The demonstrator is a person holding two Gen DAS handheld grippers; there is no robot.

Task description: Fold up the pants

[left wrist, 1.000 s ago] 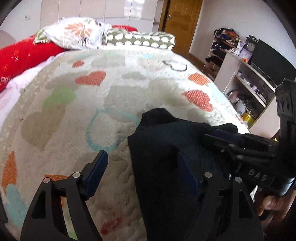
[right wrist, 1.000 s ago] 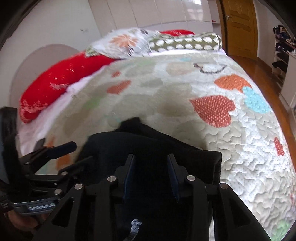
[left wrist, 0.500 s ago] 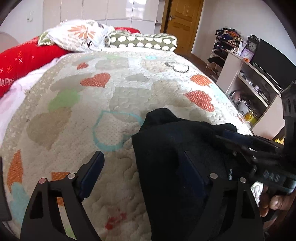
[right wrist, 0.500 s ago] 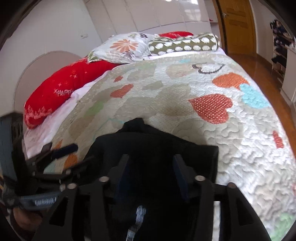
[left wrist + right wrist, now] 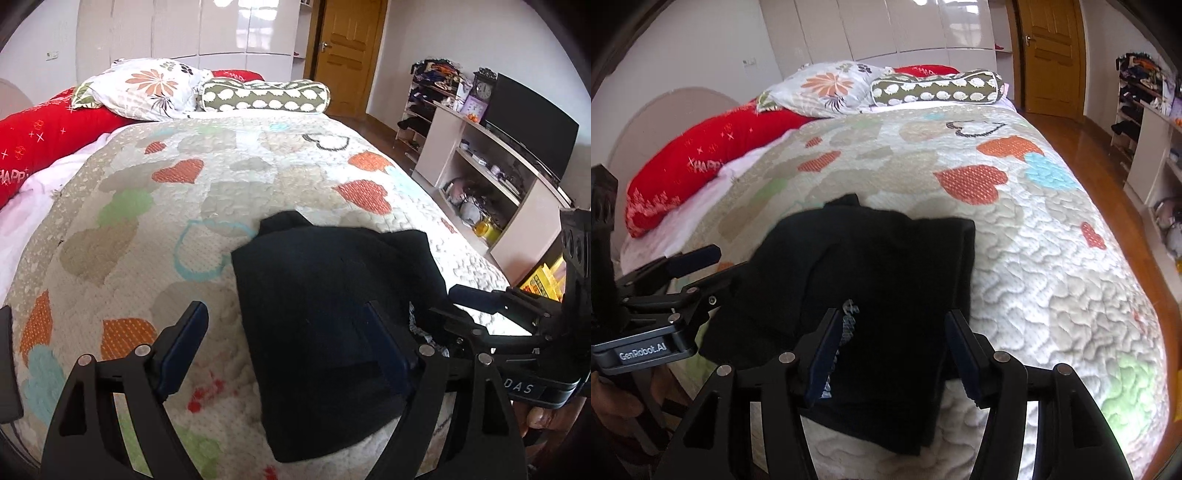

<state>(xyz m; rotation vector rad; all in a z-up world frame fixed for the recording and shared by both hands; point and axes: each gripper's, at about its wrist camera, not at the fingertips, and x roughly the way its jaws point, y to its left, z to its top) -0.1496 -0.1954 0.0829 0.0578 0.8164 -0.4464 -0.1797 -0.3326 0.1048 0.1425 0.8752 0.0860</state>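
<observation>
Dark folded pants (image 5: 325,280) lie in a compact bundle on the heart-patterned quilt (image 5: 221,177) near the bed's front edge. My left gripper (image 5: 284,314) is open; its left finger hovers over bare quilt and its right finger over the bundle's near part. My right gripper (image 5: 894,317) is open above the pants (image 5: 882,254), nothing pinched between its pads. A small white print (image 5: 849,310) shows on the cloth beside its left finger. Each gripper appears in the other's view: the right gripper (image 5: 445,302) at the bundle's right side, the left gripper (image 5: 726,262) at its left.
Pillows (image 5: 147,86) and a spotted bolster (image 5: 266,94) lie at the head of the bed, a long red cushion (image 5: 44,133) along the left. A shelf unit with a TV (image 5: 528,122) stands to the right, past a strip of wooden floor (image 5: 1100,147).
Both grippers have drawn back toward the bed's front edge, away from the pants. The right gripper's jaws have spread wider. The bundle stays flat on the quilt.
</observation>
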